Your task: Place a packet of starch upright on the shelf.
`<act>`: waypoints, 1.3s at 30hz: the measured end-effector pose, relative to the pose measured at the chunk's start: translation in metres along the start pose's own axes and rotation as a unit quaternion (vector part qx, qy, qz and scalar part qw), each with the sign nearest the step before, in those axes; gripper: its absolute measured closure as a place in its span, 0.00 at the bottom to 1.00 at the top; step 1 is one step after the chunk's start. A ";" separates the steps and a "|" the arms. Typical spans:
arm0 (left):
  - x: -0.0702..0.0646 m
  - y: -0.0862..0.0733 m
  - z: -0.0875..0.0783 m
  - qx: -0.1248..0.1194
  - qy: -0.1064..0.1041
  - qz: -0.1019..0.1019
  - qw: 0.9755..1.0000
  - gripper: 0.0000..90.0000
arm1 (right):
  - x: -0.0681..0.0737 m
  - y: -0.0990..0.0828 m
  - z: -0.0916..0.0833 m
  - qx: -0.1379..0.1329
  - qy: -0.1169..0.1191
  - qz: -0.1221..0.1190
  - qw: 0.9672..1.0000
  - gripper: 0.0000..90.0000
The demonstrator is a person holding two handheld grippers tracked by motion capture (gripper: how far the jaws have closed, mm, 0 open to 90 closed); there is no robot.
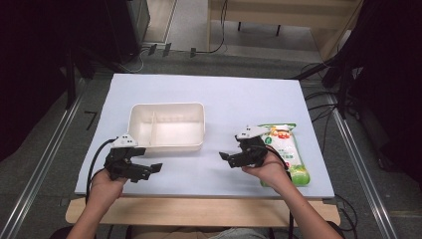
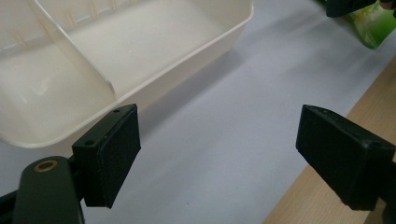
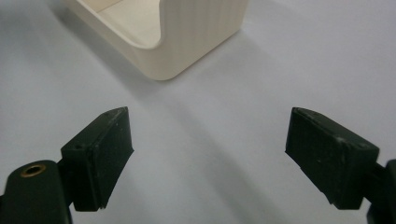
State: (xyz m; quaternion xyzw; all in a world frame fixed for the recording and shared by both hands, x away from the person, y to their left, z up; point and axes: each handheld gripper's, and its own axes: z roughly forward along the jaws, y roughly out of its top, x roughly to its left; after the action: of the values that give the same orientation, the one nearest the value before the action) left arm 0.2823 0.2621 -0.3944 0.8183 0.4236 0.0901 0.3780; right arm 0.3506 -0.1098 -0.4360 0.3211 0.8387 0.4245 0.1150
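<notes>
- Right now my left tongs [image 1: 155, 168] and right tongs [image 1: 222, 157] gape wide, empty, hovering low over the table [image 1: 219, 94].
- Probably the divided tray [image 1: 166, 125] sits central so either hand reaches it; the snack packet [image 1: 288, 149] lies beside my right hand.

Bright overhead light washes the white table [image 1: 219, 99]; glare whitens the container [image 1: 166, 127] floor; surroundings at nine and three o'clock fall dark; near jaws blur slightly.

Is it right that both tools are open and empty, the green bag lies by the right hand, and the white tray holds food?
Not quite: the white tray is empty, as the left gripper view shows. Both tools, left tool and right tool, are open and empty, and the green bag lies by the right hand.
</notes>
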 end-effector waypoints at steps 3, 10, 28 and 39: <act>0.000 0.000 0.000 -0.001 -0.001 0.000 1.000 0.16 | -0.002 -0.001 -0.001 0.003 0.003 -0.001 1.000 0.17; 0.006 0.001 -0.006 -0.009 0.007 -0.016 1.000 0.16 | -0.005 -0.002 -0.002 0.014 0.026 0.006 1.000 0.20; 0.005 0.000 -0.004 -0.001 0.010 -0.009 1.000 0.16 | -0.003 0.002 -0.013 0.003 0.033 0.001 0.999 0.29; 0.004 0.000 -0.004 -0.003 0.011 -0.010 1.000 0.16 | -0.008 0.001 -0.037 -0.007 0.026 -0.002 1.000 0.34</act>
State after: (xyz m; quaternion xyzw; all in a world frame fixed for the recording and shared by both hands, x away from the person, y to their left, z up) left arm 0.2827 0.2678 -0.3925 0.8118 0.4355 0.0968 0.3767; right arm 0.3400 -0.1385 -0.4133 0.3072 0.8389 0.4387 0.0965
